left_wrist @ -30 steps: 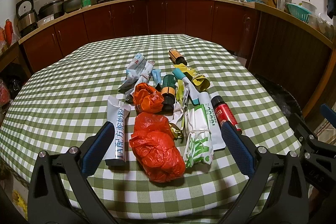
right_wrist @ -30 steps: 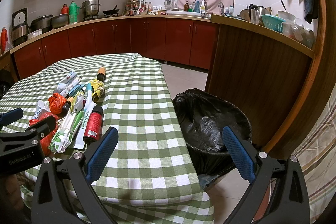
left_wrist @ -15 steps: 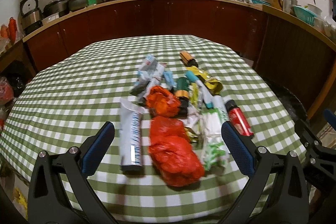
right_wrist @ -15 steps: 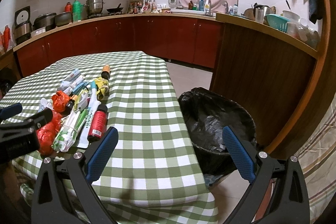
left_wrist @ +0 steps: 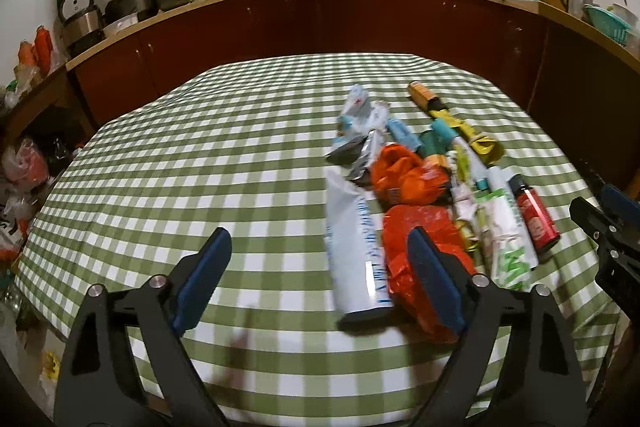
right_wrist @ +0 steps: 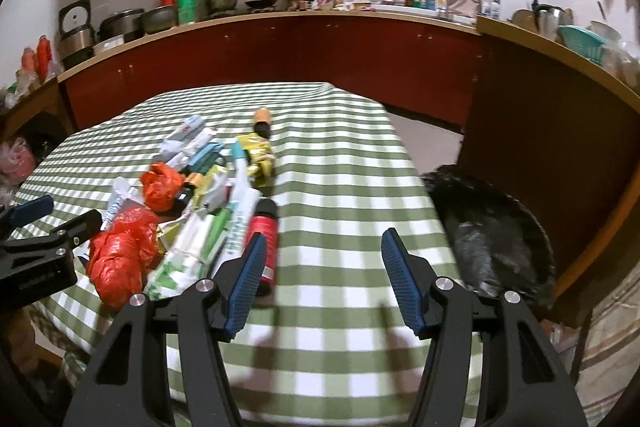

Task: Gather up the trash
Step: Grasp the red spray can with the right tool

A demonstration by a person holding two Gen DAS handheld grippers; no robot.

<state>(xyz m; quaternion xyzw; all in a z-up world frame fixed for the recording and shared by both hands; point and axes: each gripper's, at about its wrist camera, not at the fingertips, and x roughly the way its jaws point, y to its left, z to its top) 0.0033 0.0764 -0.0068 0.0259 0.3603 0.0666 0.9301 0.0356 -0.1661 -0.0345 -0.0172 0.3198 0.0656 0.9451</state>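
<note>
A pile of trash lies on the green checked table [left_wrist: 200, 179]: a white tube [left_wrist: 356, 251], two crumpled red bags [left_wrist: 424, 251], a red can [left_wrist: 536, 219], a green-white wrapper [left_wrist: 508, 243], a yellow wrapper [left_wrist: 480, 143] and an orange-capped bottle [left_wrist: 424, 95]. My left gripper [left_wrist: 320, 283] is open and empty, left of the pile, its right finger over the near red bag. My right gripper [right_wrist: 324, 283] is open and empty over the table's right part, its left finger by the red can [right_wrist: 262, 231]. A bin with a black liner [right_wrist: 496, 235] stands right of the table.
Dark red cabinets and a counter with pots, bottles and a sink run along the back wall [right_wrist: 280, 39]. A wooden counter side [right_wrist: 540, 115] stands behind the bin. Bags lie on the floor at the far left [left_wrist: 20, 167].
Both grippers have swung left and narrowed their openings. The left now points left of the pile; the right now faces the table instead of the bin.
</note>
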